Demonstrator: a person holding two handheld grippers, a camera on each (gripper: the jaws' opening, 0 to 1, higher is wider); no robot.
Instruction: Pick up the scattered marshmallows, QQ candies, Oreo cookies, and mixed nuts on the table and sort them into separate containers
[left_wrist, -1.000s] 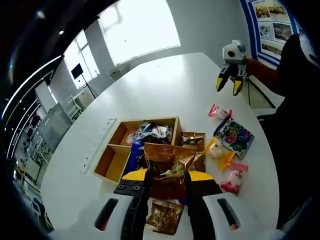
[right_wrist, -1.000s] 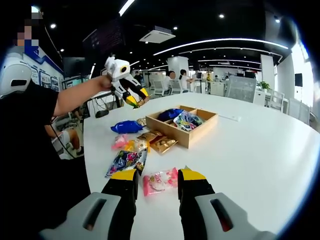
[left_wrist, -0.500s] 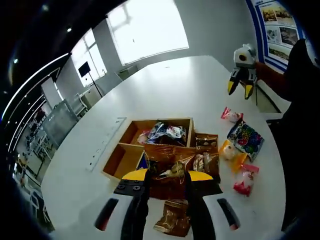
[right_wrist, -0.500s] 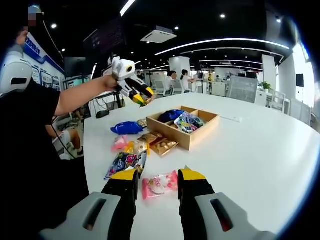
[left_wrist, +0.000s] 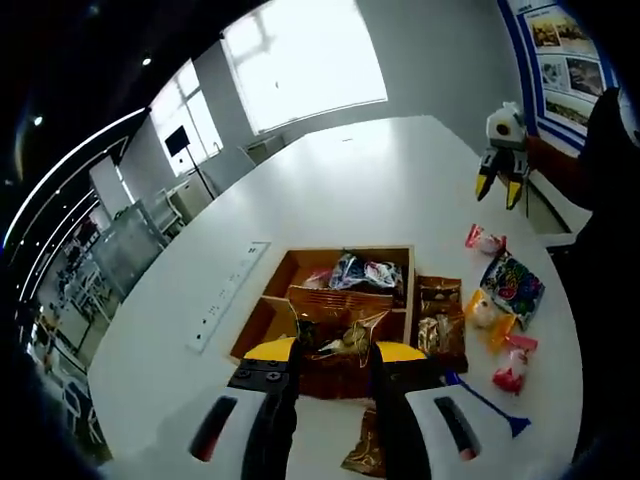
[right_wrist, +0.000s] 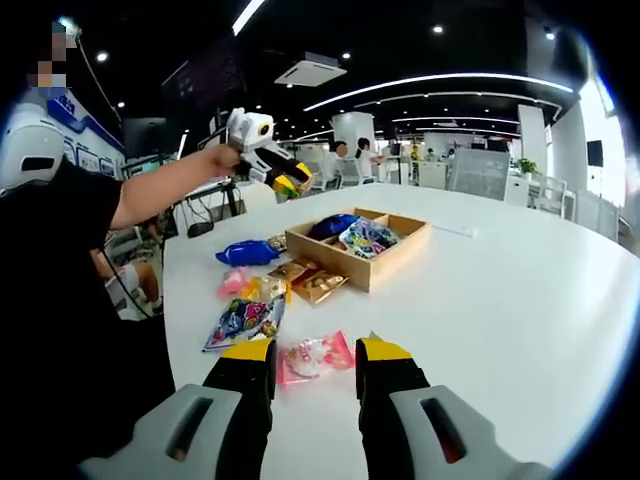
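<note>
The left gripper (left_wrist: 335, 352) fingers clench a shiny brown foil snack packet (left_wrist: 337, 338) above the partitioned wooden box (left_wrist: 300, 272) on the white worktop (left_wrist: 340, 180). The right gripper (right_wrist: 312, 362) fingers stand released, with a pink marshmallow packet (right_wrist: 312, 356) lying between them.

A white table (left_wrist: 360, 180) stretches ahead of the left claw, with a bright window (left_wrist: 305, 60) beyond and posters (left_wrist: 560, 40) at far right. Ahead of the right claw: ceiling lights (right_wrist: 440, 85), chairs (right_wrist: 470, 175) and seated people (right_wrist: 365, 155).
</note>
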